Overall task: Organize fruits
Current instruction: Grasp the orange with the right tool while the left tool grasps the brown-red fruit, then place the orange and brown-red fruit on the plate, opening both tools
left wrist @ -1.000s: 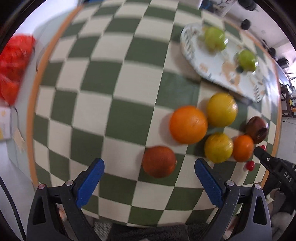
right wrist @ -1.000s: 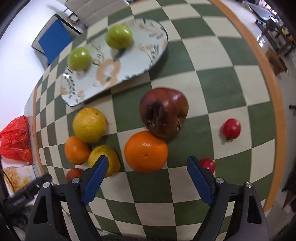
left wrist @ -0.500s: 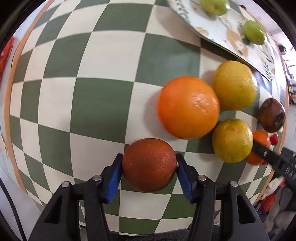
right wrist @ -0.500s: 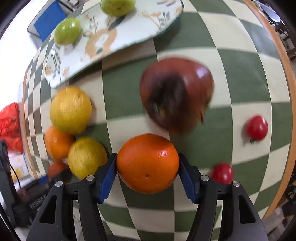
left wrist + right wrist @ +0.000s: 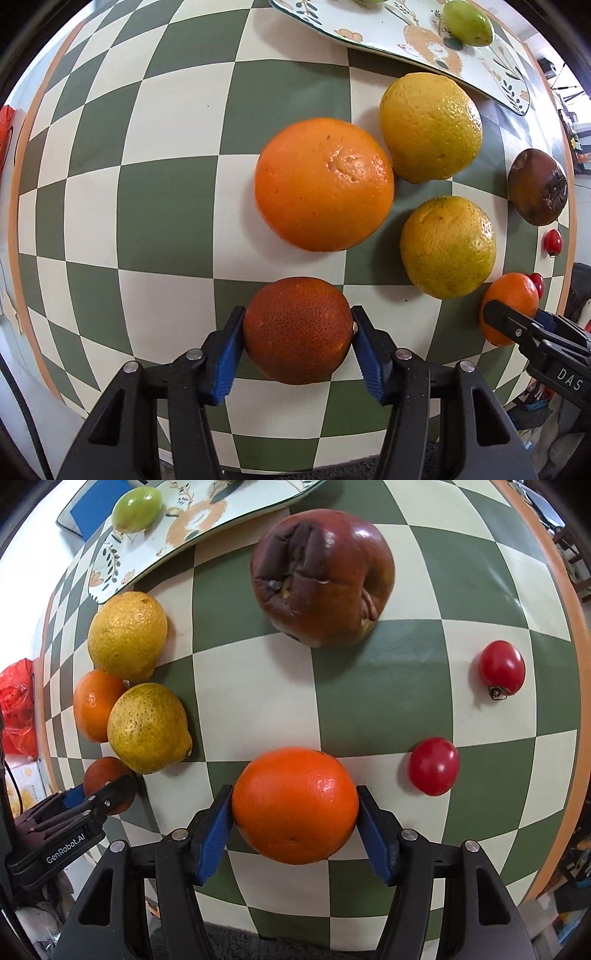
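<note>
- Left gripper [image 5: 297, 332]: blue pads clamped on both sides of a dark reddish orange [image 5: 297, 329], which sat on the checked tablecloth [image 5: 147, 184].
- Ahead of it: a large orange [image 5: 324, 184]; ahead and to the right, two yellow citrus fruits [image 5: 430, 126], [image 5: 447, 246].
- Right gripper [image 5: 294, 814]: pads pressed against a bright orange [image 5: 294, 804].
- Ahead of it: a wrinkled dark apple [image 5: 322, 576]; to the right, two red tomatoes [image 5: 434, 766], [image 5: 501, 667], apart from each other.
- Far ahead and to the left: a patterned plate [image 5: 122, 574] carrying a green fruit [image 5: 136, 507].
</note>
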